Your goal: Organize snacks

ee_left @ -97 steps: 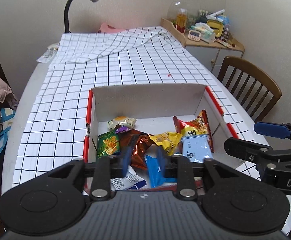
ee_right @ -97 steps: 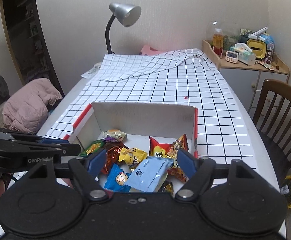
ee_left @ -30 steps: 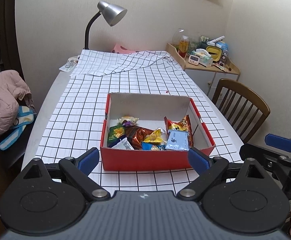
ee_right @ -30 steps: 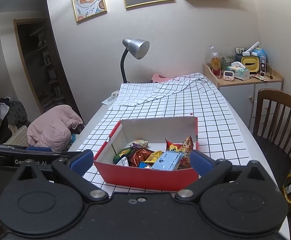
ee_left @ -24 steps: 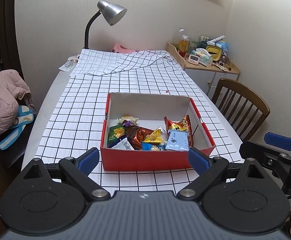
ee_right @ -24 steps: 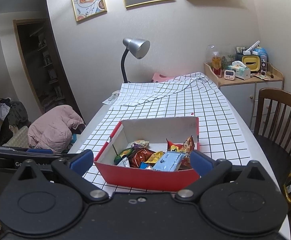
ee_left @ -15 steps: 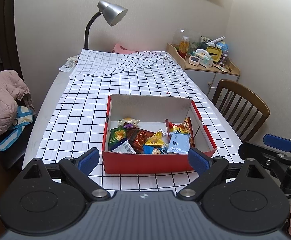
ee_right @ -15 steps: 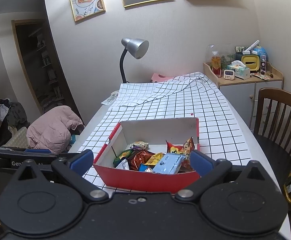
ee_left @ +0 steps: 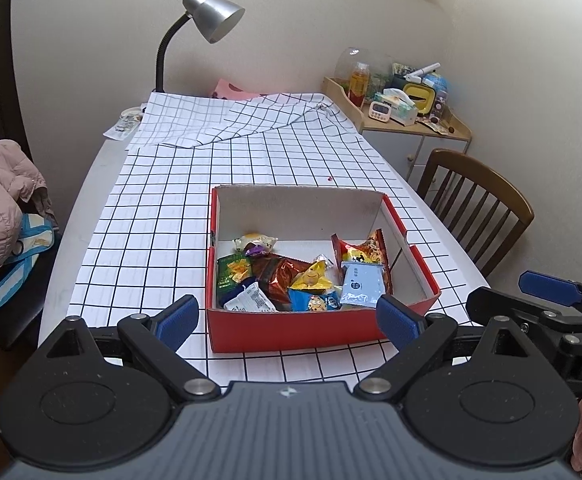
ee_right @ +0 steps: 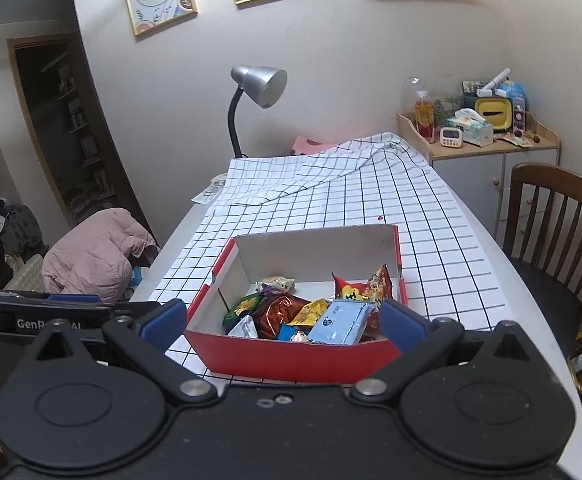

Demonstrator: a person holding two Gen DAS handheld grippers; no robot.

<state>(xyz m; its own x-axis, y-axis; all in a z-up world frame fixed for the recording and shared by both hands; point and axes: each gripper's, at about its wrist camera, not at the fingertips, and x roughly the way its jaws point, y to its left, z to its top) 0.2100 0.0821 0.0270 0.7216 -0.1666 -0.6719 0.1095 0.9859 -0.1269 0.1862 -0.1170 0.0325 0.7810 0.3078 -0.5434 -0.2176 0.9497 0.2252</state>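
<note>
Red box (ee_left: 291, 334) sits on the checked tablecloth (ee_left: 163, 216), holding a pile of snack packets (ee_left: 291, 276); pale blue pack (ee_left: 361, 284) at its right side. Left gripper (ee_left: 289, 320) and right gripper (ee_right: 281, 326) both spread wide, empty, just short of the box.

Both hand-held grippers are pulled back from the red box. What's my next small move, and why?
Probably none beyond easing both further back. The snack packets all lie inside the red box, none on the checked cloth, and the left hand-held gripper and right hand-held gripper hang open and empty.

Desk lamp (ee_left: 211, 20), wooden chair (ee_left: 475, 196), pink jacket (ee_right: 95, 252).
</note>
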